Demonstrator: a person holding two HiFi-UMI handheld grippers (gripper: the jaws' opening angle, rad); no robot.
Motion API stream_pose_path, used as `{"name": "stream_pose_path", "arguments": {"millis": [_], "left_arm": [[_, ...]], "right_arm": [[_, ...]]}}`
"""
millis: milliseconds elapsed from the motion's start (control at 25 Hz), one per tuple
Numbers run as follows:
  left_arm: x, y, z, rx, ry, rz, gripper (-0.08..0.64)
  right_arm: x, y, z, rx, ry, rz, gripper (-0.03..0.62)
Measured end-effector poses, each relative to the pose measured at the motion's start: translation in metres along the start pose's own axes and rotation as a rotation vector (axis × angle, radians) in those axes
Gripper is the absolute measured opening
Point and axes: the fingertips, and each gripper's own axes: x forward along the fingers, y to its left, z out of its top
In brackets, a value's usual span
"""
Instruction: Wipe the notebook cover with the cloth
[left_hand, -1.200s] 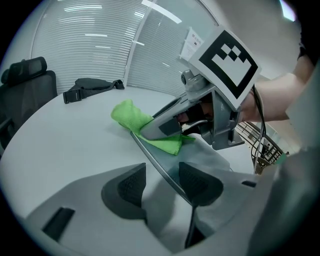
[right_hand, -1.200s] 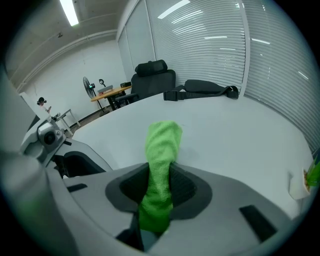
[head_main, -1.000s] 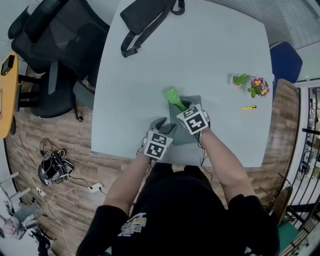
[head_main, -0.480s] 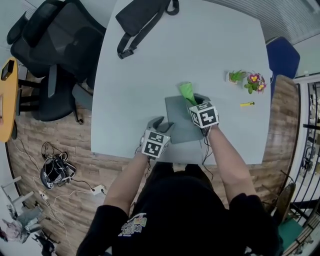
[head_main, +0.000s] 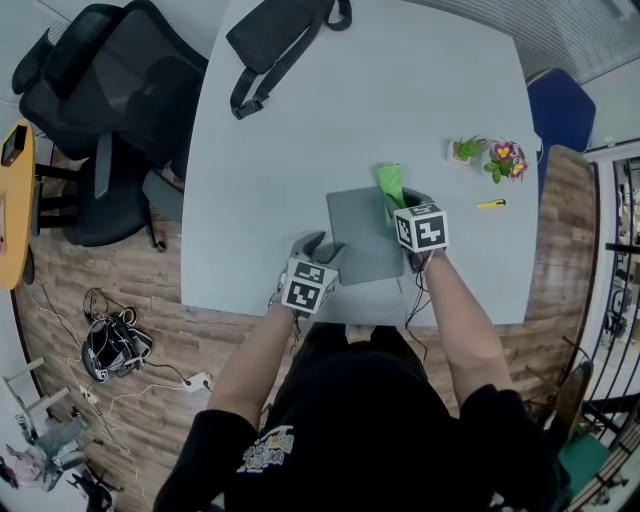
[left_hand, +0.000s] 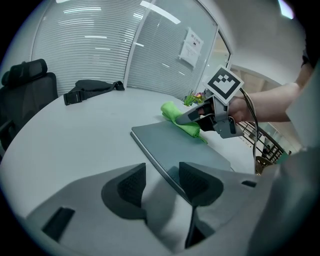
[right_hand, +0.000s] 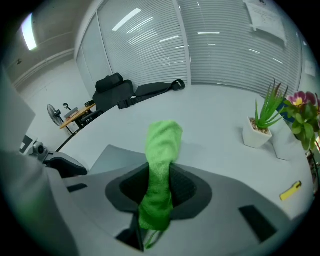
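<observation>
A grey notebook (head_main: 360, 235) lies flat near the front edge of the pale table (head_main: 300, 150). My right gripper (head_main: 402, 203) is shut on a green cloth (head_main: 389, 182), which hangs over the notebook's far right corner. In the right gripper view the cloth (right_hand: 161, 155) stands up between the jaws of my right gripper (right_hand: 159, 187), with the notebook (right_hand: 107, 160) to the left. My left gripper (head_main: 318, 247) is open at the notebook's near left corner. In the left gripper view, the notebook (left_hand: 180, 147) has its edge running in between the jaws of that gripper (left_hand: 162, 182).
A black bag (head_main: 280, 40) lies at the table's far side. To the right stand a small potted plant (head_main: 465, 150) and flowers (head_main: 503, 160), with a yellow object (head_main: 491, 204) near them. A black office chair (head_main: 100, 110) is at the left and a blue chair (head_main: 565, 110) at the right.
My right gripper has carried the green cloth across the notebook, from its left middle to its far right corner. The left gripper has stayed at the near left corner.
</observation>
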Motion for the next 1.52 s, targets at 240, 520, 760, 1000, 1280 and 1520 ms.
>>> {"name": "stream_pose_path", "arguments": {"millis": [240,520,760,1000,1280,1520], "left_arm": [[-0.001,0.0,0.001,-0.002,-0.001,-0.002,0.21],[-0.001,0.0,0.001,-0.003,0.001,0.0,0.21],[-0.001,0.0,0.001,-0.002,0.001,-0.001,0.21],[-0.001,0.0,0.002,-0.009,0.005,-0.004,0.21],[0.0,0.0,0.0,-0.007,0.009,-0.004,0.21],[0.0,0.001,-0.001,-0.006,0.012,-0.003,0.21]], "right_arm": [[-0.006,-0.009,-0.007,0.029,0.014,-0.029,0.111],[-0.013,0.007,-0.012,0.013,0.002,0.01,0.112],[-0.012,0.049,-0.009,-0.061,-0.002,0.095,0.112],[-0.004,0.104,-0.015,-0.155,0.025,0.218,0.112],[0.002,0.15,-0.025,-0.295,0.083,0.351,0.112],[0.005,0.151,-0.027,-0.318,0.099,0.358,0.111]]}}
